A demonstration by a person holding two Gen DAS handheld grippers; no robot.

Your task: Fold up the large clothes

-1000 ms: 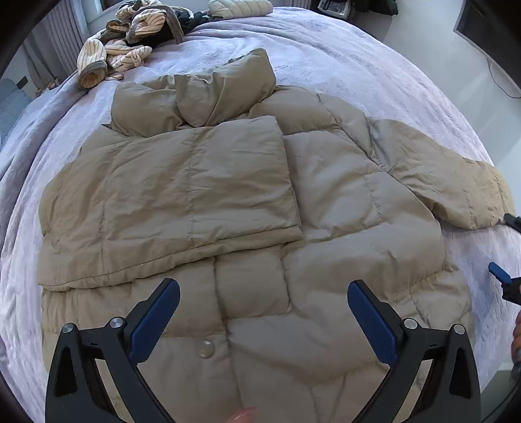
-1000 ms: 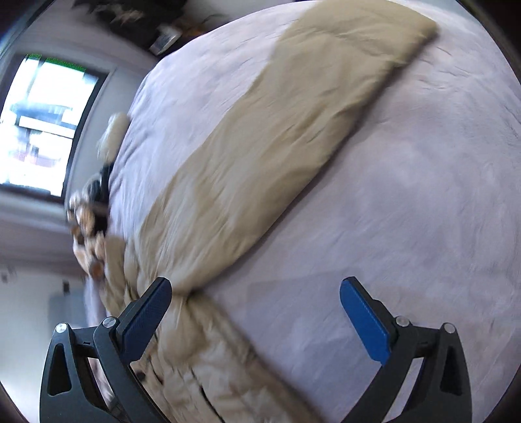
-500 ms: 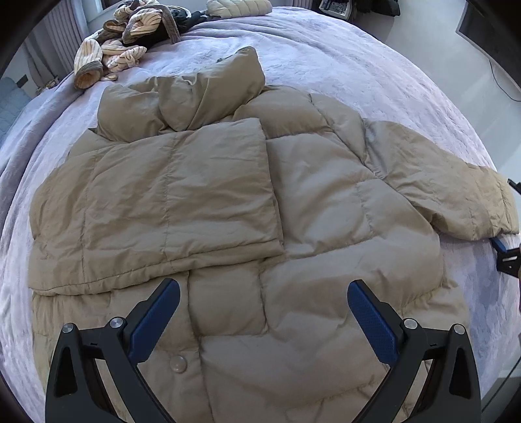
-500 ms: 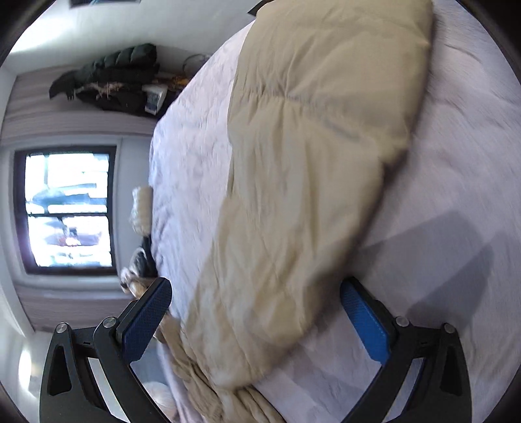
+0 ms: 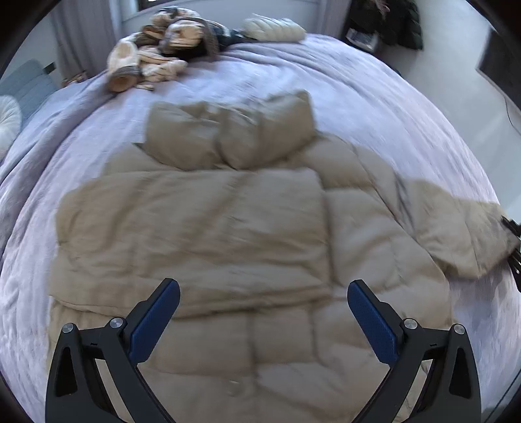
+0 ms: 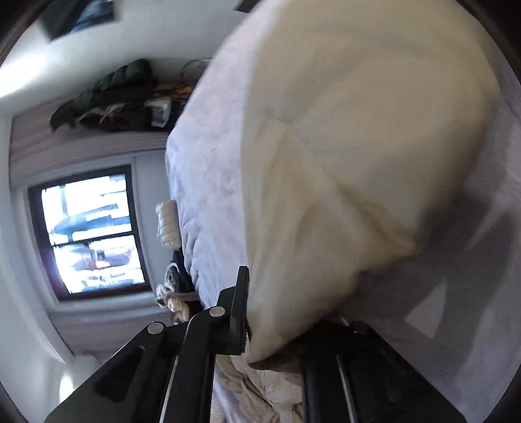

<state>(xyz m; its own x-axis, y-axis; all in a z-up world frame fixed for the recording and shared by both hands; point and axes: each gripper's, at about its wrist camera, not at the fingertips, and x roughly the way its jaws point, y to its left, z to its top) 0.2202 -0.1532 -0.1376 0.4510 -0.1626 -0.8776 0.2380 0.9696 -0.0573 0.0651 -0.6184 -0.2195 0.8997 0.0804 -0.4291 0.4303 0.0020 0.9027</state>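
Observation:
A beige puffer jacket [image 5: 228, 227] lies spread on the lilac bed [image 5: 358, 81], hood at the far end, its left sleeve folded across the chest. My left gripper [image 5: 263, 312] hovers open over the jacket's lower front with nothing between its blue pads. The other sleeve [image 5: 456, 234] stretches out to the right, where the right gripper's black tip [image 5: 513, 240] meets its cuff. In the right wrist view the right gripper [image 6: 273, 328] is closing its jaws on the sleeve end [image 6: 342, 162], fabric pinched between them; one finger is hidden under the cloth.
A heap of striped and cream clothes [image 5: 156, 58] and a white puffy garment [image 5: 273, 29] lie at the head of the bed. Dark coats [image 5: 390, 19] hang over furniture at the back right. A window [image 6: 91, 234] is beyond the bed.
The right gripper swung in to the sleeve end and went from wide open to clamped on it. The left gripper drew back and rose a little, so more bed shows beyond the hood.

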